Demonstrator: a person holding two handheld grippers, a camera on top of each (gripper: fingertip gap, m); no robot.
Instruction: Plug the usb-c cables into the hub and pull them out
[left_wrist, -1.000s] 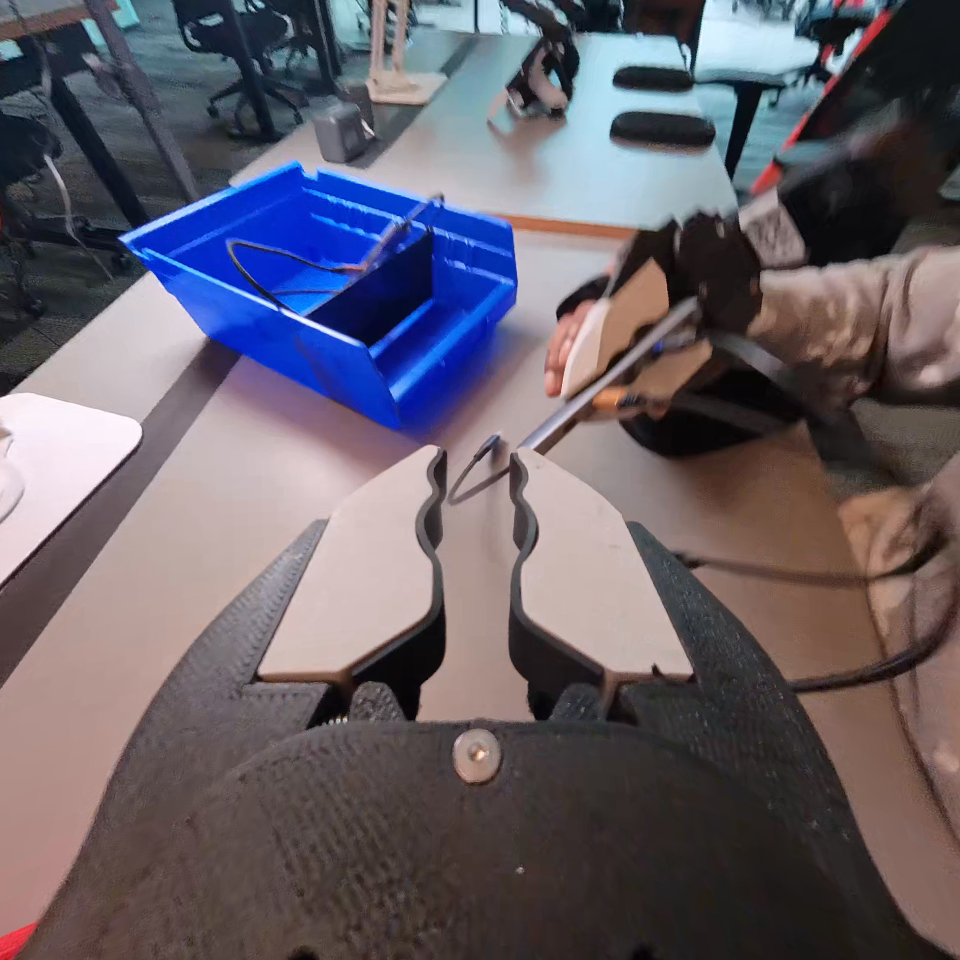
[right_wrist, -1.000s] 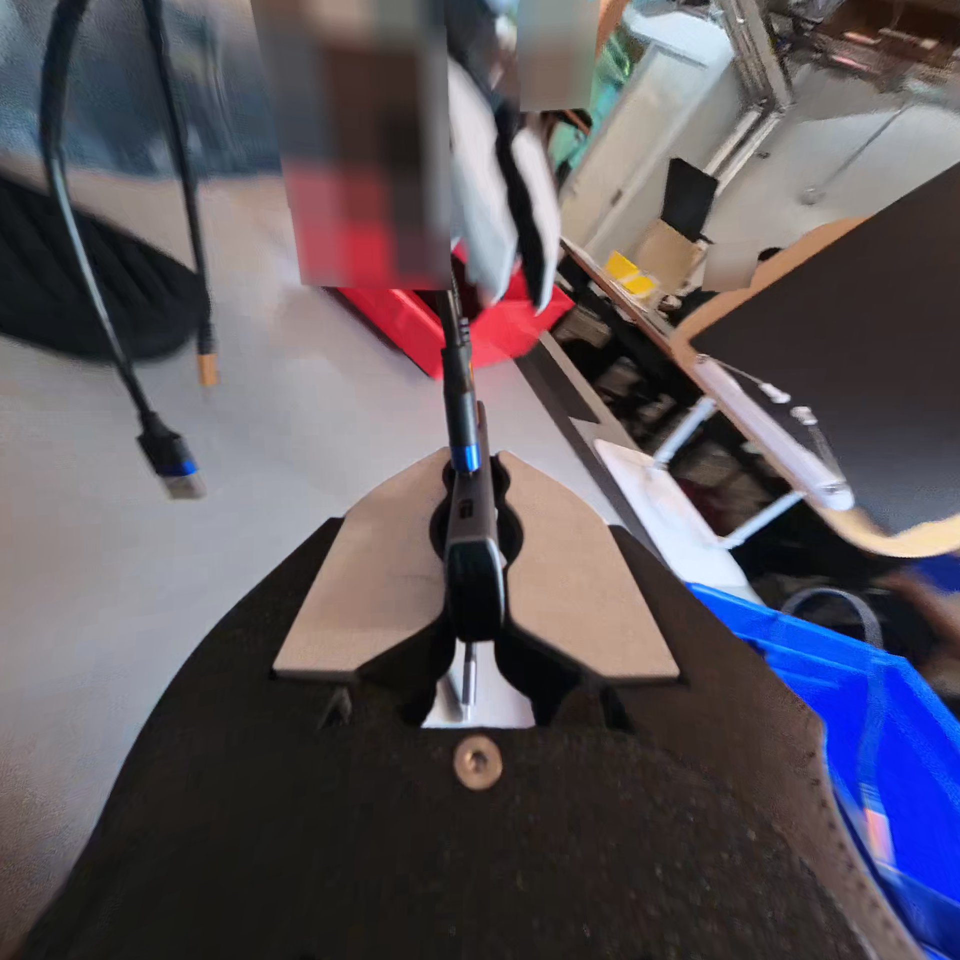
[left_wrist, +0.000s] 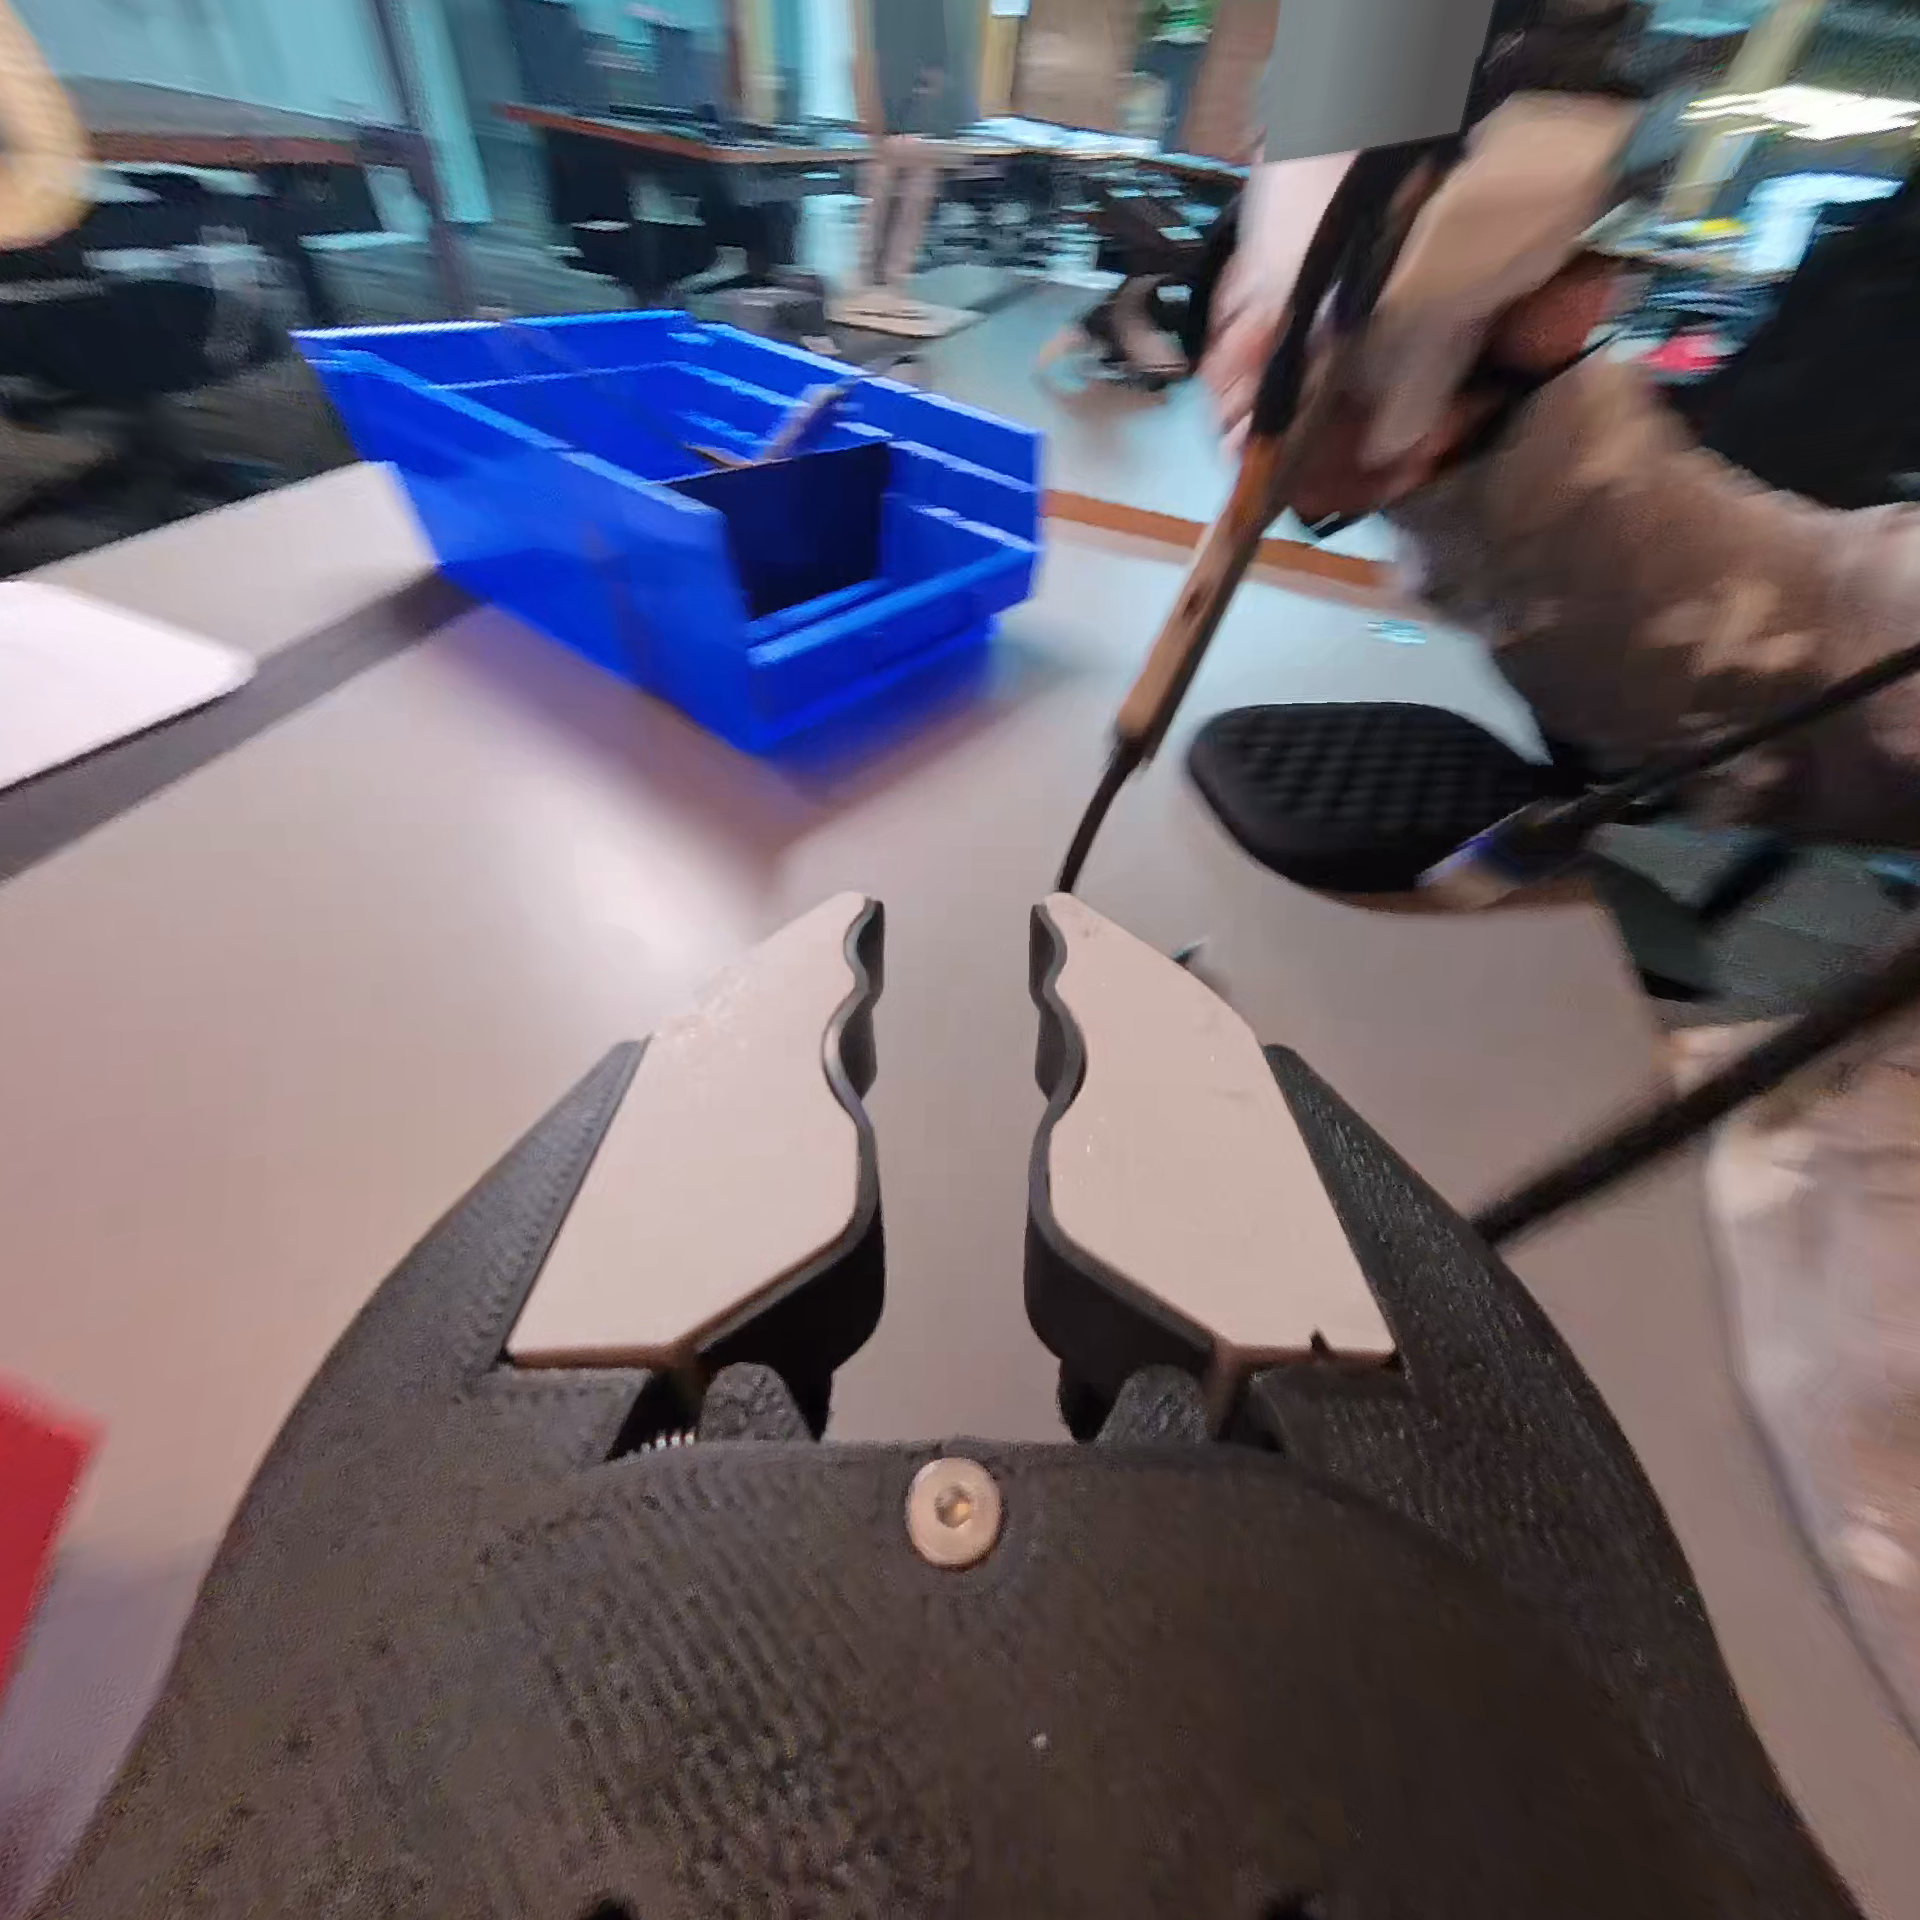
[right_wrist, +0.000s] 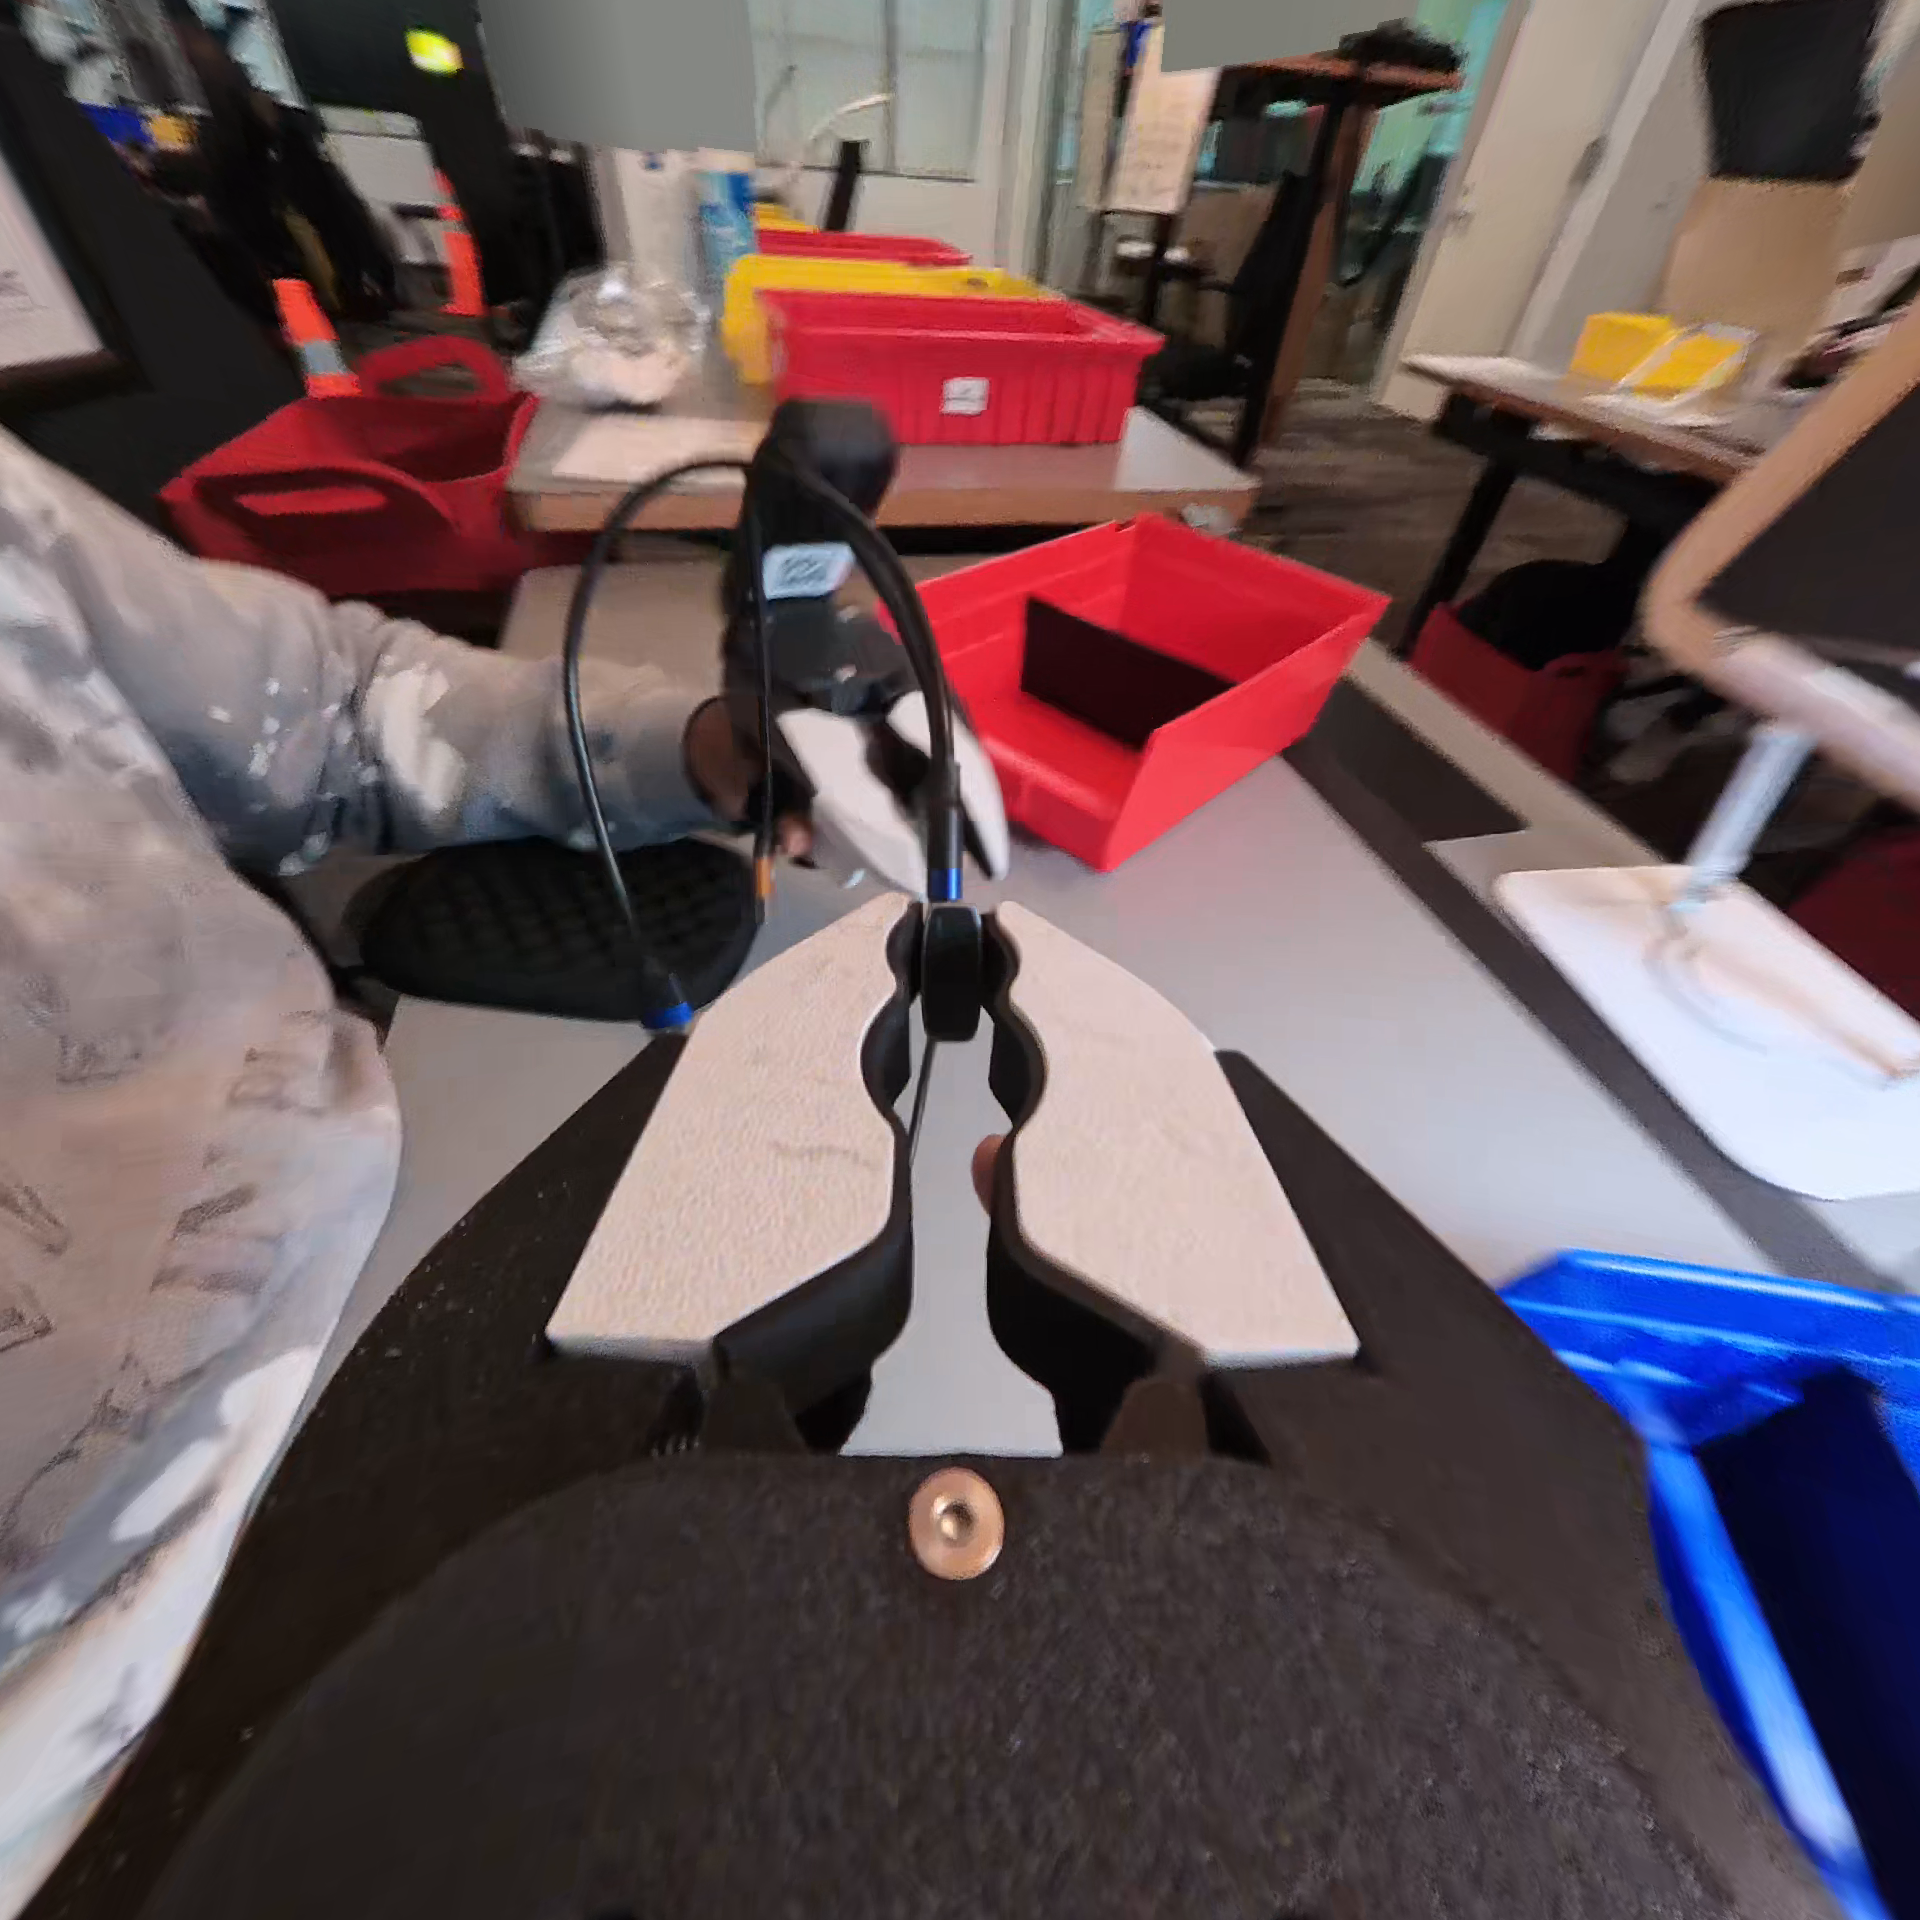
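Right fingers (right_wrist: 790, 1122) pinch the hub (right_wrist: 951, 971) at their tips, cable (right_wrist: 925, 707) rising toward twelve o'clock; left gripper (left_wrist: 956, 914) gapes empty, blue bin (left_wrist: 707, 520) at eleven.

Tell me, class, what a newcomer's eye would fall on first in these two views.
Probably the right gripper, shut on a dark hub with a black cable arching up from it. Next, the bright blue bin beyond the open, empty left gripper, and the red bin behind the hub.
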